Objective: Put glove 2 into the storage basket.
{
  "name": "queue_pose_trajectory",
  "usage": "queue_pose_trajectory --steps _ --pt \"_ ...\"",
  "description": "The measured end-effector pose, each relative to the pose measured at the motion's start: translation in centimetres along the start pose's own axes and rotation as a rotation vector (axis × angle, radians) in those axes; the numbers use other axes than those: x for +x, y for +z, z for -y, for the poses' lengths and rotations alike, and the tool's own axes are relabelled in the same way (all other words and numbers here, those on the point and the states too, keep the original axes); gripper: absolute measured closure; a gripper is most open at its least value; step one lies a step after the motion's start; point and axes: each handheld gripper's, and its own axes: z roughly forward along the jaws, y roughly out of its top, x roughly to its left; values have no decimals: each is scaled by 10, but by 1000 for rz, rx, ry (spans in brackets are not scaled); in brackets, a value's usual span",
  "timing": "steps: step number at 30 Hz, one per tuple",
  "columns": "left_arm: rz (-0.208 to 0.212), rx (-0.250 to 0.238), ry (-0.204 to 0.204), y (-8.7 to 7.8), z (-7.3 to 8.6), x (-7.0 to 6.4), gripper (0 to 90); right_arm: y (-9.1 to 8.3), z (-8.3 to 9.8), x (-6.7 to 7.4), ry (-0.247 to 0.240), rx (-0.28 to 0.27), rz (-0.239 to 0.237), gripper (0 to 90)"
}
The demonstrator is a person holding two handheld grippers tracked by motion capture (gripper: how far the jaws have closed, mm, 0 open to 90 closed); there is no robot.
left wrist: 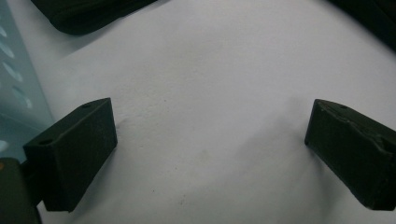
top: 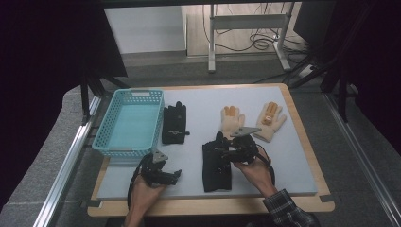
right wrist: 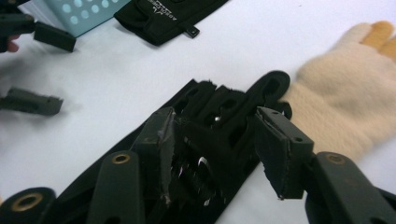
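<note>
Left hand (top: 142,194): enters from the bottom edge, bare forearm, wrapped around the left gripper (top: 174,176), which sits low over the counter (top: 293,161) and points rightward; jaws spread wide with nothing between them. Right hand (top: 254,170): enters from the bottom right, plaid sleeve (top: 288,210) at the wrist, holding the right gripper (top: 222,152), which points leftward, grey plate on top; jaws part-way apart, a black glove (right wrist: 219,126) lying between them, no grip evident.
</note>
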Motion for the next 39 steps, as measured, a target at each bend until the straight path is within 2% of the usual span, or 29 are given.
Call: queue_pose_trajectory --steps 6,11,13,14,16,18,20,23,24,28,34,39 --pt "6 2 -8 1 0 1 24 27 -25 -4 -5 7 -31 388" --pt "8 4 -9 1 0 1 24 52 -49 0 -19 17 -58 384" --pt "9 3 -9 1 0 1 24 58 -54 1 -23 24 -66 398" --pt "9 2 -9 1 0 1 24 70 -63 2 -36 40 -72 439" --pt "9 3 -10 1 0 1 24 79 -69 3 -39 44 -76 465" --pt "9 2 -10 1 0 1 23 85 -72 3 -41 44 -80 475" --pt "9 3 -10 1 0 1 23 103 -80 4 -47 57 -93 504" --pt "9 4 -10 1 0 1 23 112 -83 4 -54 64 -97 508" --pt "9 3 -11 1 0 1 23 124 -87 5 -56 71 -96 508" --pt "9 3 -11 1 0 1 23 140 -93 7 -57 75 -95 503" --pt "10 3 -12 1 0 1 23 168 -108 13 -51 83 -93 392" --pt "9 3 -12 1 0 1 23 190 -114 15 -38 92 -93 339"
